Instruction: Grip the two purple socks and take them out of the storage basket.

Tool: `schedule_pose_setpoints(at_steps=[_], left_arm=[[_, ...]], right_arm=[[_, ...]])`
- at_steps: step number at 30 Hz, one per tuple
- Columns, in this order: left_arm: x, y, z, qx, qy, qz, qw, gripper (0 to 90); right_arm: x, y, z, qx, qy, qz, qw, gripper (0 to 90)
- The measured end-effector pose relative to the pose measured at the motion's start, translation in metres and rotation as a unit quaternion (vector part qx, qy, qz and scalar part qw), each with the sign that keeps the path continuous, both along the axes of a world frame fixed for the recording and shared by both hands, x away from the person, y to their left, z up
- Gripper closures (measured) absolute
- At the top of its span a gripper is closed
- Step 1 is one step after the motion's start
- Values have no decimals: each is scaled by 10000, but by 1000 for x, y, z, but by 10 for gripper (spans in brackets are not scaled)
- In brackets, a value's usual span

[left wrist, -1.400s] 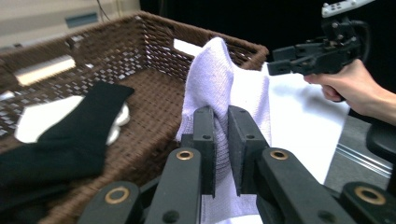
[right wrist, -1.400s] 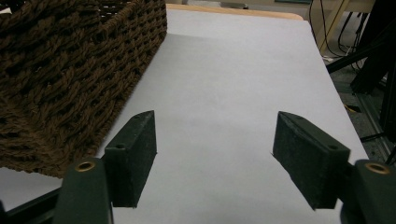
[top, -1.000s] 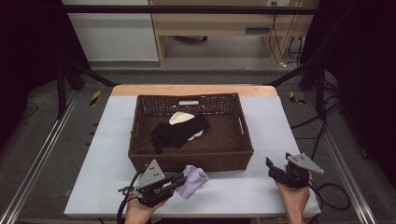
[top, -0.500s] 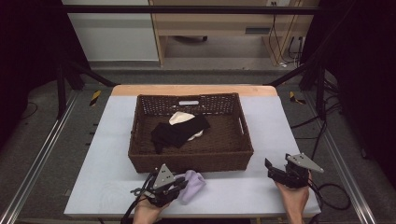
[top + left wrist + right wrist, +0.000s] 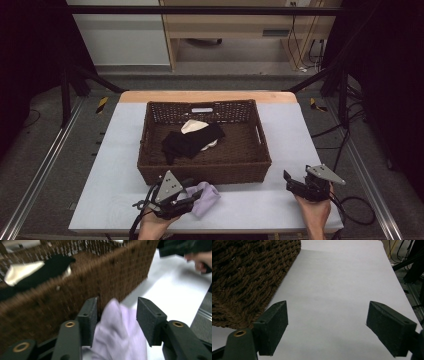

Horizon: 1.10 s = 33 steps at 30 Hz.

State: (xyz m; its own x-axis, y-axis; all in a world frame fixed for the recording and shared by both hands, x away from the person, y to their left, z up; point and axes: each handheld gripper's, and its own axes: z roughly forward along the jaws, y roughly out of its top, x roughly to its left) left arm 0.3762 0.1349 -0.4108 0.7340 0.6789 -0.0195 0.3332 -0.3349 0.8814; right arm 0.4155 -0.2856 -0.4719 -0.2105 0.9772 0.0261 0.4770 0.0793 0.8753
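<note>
high view: lilac cloth (image 5: pixel 204 197) (bunched) points toward basket (image 5: pixel 205 172).

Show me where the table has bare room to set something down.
Free: the white table strip right of the wicker basket, and the strip on the basket's left. Crowded: the near edge, with the left tongs around the lilac cloth and the right tongs open at the right corner.
</note>
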Motion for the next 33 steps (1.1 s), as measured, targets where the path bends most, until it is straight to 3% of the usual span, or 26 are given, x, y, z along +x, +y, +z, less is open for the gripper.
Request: schedule_pose_setpoints(at_steps=[9, 11, 13, 14, 16, 18, 29, 33], left_arm=[[23, 8, 37, -339, -308, 229, 9987, 480], [35, 11, 48, -405, -462, 379, 9974, 478], [47, 14, 53, -430, -489, 494, 9967, 478], [47, 14, 53, -430, -489, 494, 9967, 473], [61, 17, 58, -382, -475, 631, 9961, 472], [69, 17, 59, -376, -574, 690, 9953, 471], [121, 20, 57, -341, -767, 1082, 9906, 477], [133, 21, 49, -270, -558, 1231, 9905, 479]], right_arm=[[0, 0, 0, 18, 19, 9, 10000, 182], [0, 0, 0, 26, 27, 49, 10000, 211], [0, -1, 0, 34, 41, 82, 10000, 234], [0, -1, -1, 44, 43, 117, 9999, 260], [0, -1, 0, 51, 41, 155, 9999, 285], [0, -1, -1, 35, 41, 185, 9998, 305], [0, -1, 0, 13, 110, 192, 9998, 362], [0, -1, 0, 19, 114, 191, 9998, 352]])
